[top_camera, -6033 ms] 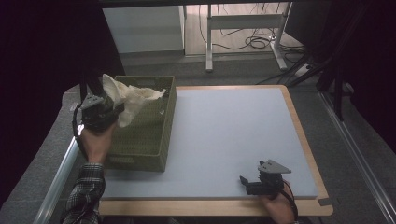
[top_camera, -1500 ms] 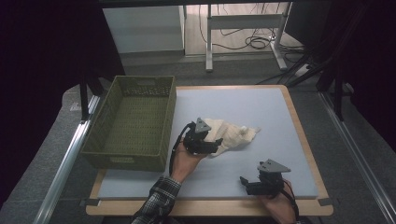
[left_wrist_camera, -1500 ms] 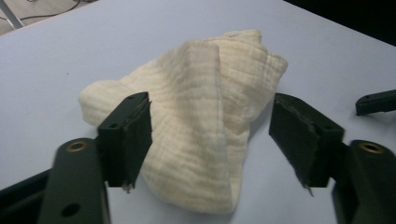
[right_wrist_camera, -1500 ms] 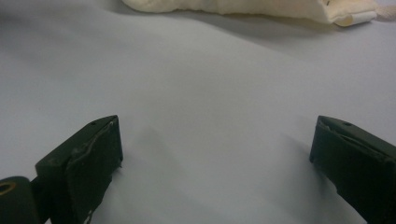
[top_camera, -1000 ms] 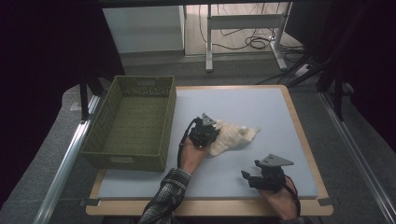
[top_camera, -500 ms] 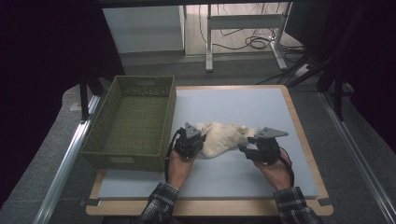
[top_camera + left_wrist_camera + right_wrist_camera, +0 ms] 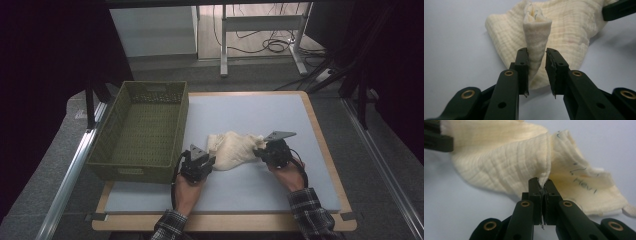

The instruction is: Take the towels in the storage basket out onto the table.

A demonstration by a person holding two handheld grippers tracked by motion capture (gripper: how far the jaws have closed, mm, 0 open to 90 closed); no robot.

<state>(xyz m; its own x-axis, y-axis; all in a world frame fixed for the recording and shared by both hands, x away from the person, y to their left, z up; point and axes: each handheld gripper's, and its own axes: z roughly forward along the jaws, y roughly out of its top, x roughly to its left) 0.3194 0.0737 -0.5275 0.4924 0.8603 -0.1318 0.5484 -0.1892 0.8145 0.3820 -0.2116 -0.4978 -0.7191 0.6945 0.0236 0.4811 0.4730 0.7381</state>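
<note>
Pinching a soft cream cloth (image 7: 233, 149) from both ends, low in the middle of the high view beside the green basket (image 7: 141, 131).

High view: left gripper (image 7: 198, 165) and right gripper (image 7: 273, 149) flank the crumpled heap on the table (image 7: 300, 115). Left gripper view: jaws have just been opening, standing slack around an upright fold (image 7: 536, 40), no real bite. Right gripper view: jaws clamped tight on a thin edge (image 7: 545, 171). Light, limp, sure to sag; hemmed edges look the best hold.
</note>
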